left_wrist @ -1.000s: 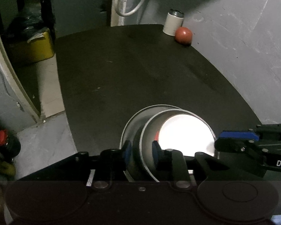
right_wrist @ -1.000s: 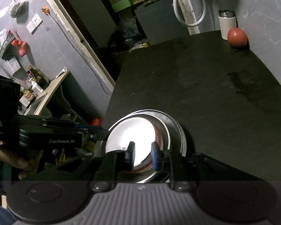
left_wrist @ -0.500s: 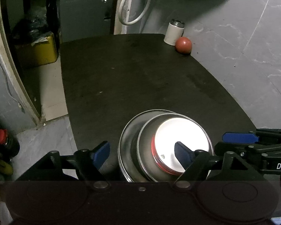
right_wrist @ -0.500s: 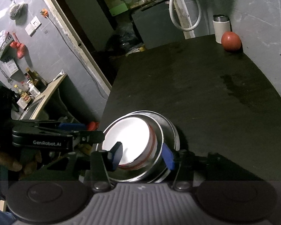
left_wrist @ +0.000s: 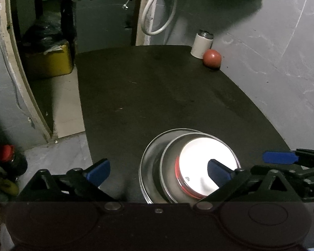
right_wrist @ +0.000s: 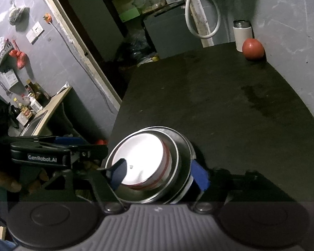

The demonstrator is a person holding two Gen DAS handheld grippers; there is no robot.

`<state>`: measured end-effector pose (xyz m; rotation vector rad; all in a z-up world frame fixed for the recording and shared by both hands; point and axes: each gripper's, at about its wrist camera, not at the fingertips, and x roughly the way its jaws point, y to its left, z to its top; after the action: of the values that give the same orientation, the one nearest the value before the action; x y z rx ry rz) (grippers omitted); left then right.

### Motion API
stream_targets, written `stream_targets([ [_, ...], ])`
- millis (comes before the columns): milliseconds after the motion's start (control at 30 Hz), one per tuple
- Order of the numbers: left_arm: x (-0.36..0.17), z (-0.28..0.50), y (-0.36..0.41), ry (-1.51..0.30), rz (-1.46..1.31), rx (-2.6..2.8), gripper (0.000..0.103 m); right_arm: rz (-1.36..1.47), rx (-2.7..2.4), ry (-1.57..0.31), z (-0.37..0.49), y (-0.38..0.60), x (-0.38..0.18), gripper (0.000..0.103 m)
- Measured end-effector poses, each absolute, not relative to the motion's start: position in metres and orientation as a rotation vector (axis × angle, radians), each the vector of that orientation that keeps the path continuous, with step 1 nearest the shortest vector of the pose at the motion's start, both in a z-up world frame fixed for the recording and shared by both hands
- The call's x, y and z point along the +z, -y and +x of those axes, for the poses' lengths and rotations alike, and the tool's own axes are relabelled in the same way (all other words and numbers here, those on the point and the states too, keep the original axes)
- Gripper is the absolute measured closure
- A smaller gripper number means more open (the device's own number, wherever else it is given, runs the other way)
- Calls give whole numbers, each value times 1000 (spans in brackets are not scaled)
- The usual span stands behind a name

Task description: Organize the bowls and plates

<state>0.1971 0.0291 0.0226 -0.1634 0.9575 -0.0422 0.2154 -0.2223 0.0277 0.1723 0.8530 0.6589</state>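
A stack of nested dishes sits at the near left edge of the black table [left_wrist: 157, 96]. An outer steel bowl [left_wrist: 149, 167] holds an inner steel bowl [left_wrist: 168, 179], and inside that lies a white dish [left_wrist: 205, 156] with a red rim. My left gripper [left_wrist: 158, 171] straddles the stack's left rims with its jaws opening, and neither pad presses on metal. My right gripper [right_wrist: 160, 173] straddles the right rims of the steel bowl [right_wrist: 174, 161], its jaws opening too. One right pad hovers over the white dish [right_wrist: 144, 156], the other stands outside the stack. Nothing is held.
A white tin [left_wrist: 201, 44] and a red round fruit [left_wrist: 211, 57] stand at the table's far right corner against the grey wall. The table's left edge drops to the floor, where a yellow bin [left_wrist: 50, 62] stands. A counter with bottles [right_wrist: 31, 104] lies at the left.
Both grippers were shut on the bowls' rims a second ago and have since spread wide apart. The stack has stayed in place on the table.
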Motion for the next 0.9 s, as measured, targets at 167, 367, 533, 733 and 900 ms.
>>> stream_targets([
  [167, 27, 192, -27, -926, -160, -1, 1, 194, 646, -851, 217, 229, 27, 9],
  [367, 32, 184, -32, -886, -200, 71, 1, 209, 627, -808, 218, 235, 31, 0],
  [533, 33, 178, -26, -862, -207, 87, 1, 204, 591, -777, 215, 241, 33, 0],
  [733, 33, 166, -16, -818, -193, 103, 1, 198, 552, -749, 211, 249, 33, 0],
  [900, 33, 157, -10, -792, -182, 125, 1, 183, 552, -724, 205, 250, 32, 0],
])
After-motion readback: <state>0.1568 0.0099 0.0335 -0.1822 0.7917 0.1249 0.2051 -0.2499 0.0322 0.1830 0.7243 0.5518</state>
